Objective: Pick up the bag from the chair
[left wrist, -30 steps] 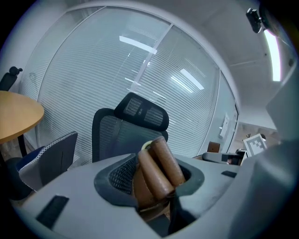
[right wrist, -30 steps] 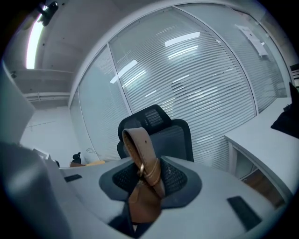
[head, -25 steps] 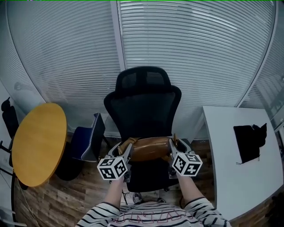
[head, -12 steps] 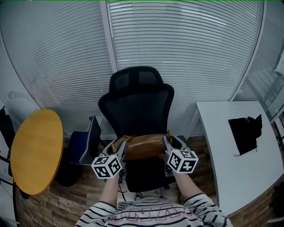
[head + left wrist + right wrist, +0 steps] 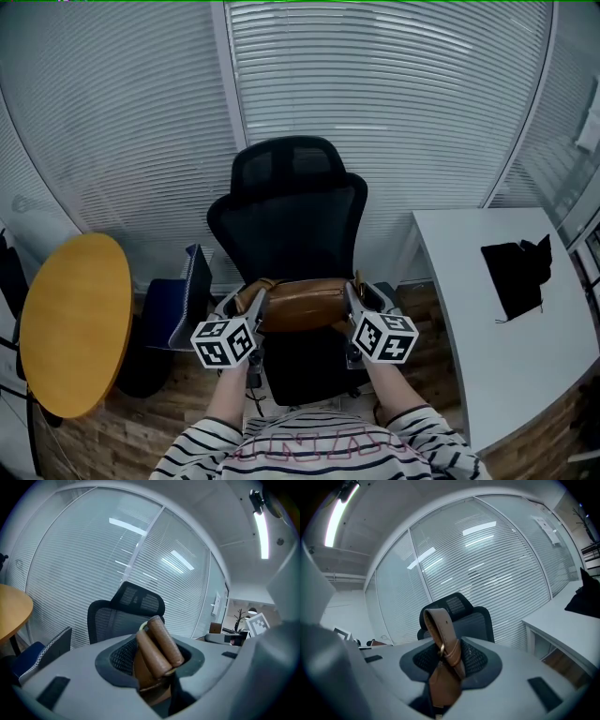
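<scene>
In the middle of the head view, the brown bag is stretched sideways between the two grippers, in front of the lower backrest of the black mesh chair and above its seat. From this angle I cannot tell whether the underside of the bag touches the seat.

The left gripper holds the left end of the bag. In the left gripper view, its fingers are closed on two rolled brown handles that rise out between them, with the chair's headrest behind. The right gripper holds the right end. In the right gripper view, its fingers are pinched on a flat tan strap that loops upward and carries a small metal ring. More brown leather hangs down in the gap below it. Both marker cubes sit low in the head view, with the person's forearms and striped shirt at the bottom edge.

At the left of the head view is a round yellow worktop. Between it and the black chair sits a dark blue chair. At the right is a white worktop, and a black object lies on it near the upper right, too dark to identify. Closed white blinds fill the whole upper part of the frame behind the chair, and wood flooring shows along the bottom corners.
</scene>
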`<state>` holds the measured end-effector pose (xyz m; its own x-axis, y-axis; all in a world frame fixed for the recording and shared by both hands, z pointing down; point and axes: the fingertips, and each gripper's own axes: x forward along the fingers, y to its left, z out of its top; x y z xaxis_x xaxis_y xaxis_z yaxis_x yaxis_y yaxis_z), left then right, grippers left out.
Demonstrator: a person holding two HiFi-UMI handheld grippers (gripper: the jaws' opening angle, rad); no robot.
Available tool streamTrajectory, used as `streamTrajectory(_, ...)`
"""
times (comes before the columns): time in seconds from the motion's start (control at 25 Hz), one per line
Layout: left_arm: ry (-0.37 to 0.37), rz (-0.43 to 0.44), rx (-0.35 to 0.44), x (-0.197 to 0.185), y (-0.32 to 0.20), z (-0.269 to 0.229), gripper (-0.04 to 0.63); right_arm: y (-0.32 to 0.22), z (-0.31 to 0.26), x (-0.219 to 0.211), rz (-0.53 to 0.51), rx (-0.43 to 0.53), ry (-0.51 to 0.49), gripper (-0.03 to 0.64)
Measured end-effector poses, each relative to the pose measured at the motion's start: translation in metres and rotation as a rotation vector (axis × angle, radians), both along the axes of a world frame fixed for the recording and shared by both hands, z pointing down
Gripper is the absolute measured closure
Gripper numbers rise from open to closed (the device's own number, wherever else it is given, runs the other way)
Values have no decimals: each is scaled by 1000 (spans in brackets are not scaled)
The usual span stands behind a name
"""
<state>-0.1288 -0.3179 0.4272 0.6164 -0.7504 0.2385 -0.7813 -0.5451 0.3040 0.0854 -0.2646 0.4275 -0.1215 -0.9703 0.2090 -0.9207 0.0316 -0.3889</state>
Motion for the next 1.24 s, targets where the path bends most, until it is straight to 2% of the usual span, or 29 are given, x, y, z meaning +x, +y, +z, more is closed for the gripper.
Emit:
streamTrajectory(0.44, -2, 42, -1, 2, -8, 1, 410, 2, 2, 0, 49, -8, 11, 482)
streamTrajectory(1.24, 1, 71, -9, -7, -8, 9, 411, 10, 8, -12, 79, -21, 23, 482)
